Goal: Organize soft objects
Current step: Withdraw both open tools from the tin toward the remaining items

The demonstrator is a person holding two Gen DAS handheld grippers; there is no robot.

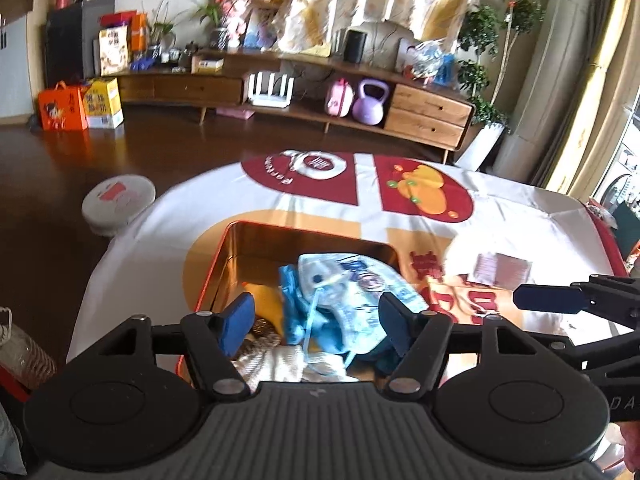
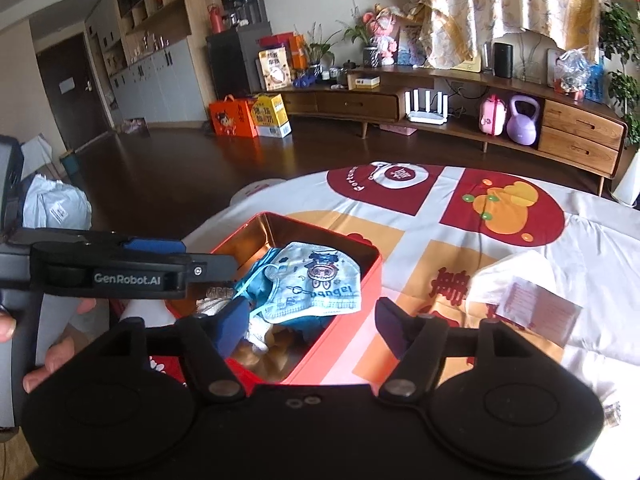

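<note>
A red tin box (image 1: 216,272) (image 2: 344,344) with a gold inside stands on the patterned tablecloth. On top of its contents lies a pale blue printed face mask (image 1: 360,276) (image 2: 316,276). Under it are a blue cloth (image 1: 292,300) (image 2: 260,268), a yellow piece (image 1: 264,300) and white fabric (image 1: 288,364). My left gripper (image 1: 316,312) hovers over the box, open, nothing between its pads. My right gripper (image 2: 312,316) is open too, above the box's near right side. A white cloth with a pinkish label (image 1: 500,266) (image 2: 536,304) lies on the table to the right of the box.
A round white stool (image 1: 118,202) stands on the dark floor past the table's left edge. A long wooden cabinet (image 2: 580,128) runs along the far wall. A hand (image 2: 60,356) holds the left gripper's body at the left of the right wrist view.
</note>
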